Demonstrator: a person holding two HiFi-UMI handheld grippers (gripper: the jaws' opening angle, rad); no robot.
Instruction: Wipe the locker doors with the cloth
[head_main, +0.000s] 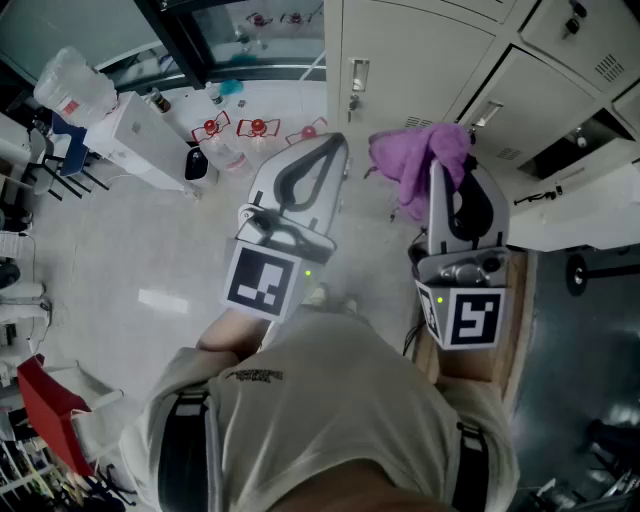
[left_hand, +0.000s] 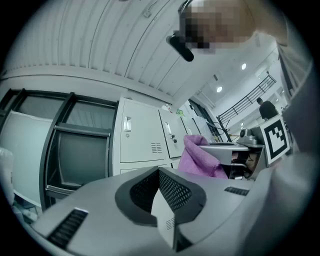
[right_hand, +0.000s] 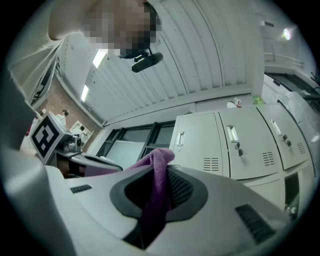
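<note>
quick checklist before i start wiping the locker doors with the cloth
1. Cloth gripped: ok. The purple cloth is clamped between the jaws of the right gripper.
2. Enough cloth free to wipe: ok. A bunch stands out past the jaw tips.
3. Left gripper out of the way: ok. Its jaws are together and empty, beside the right one.
4. Locker doors ahead shut: ok in the right gripper view.
5. Cloth on a door: not ok. It is not touching one yet.
6. Snags: not ok. A key hangs from a lock and could catch the cloth.
</note>
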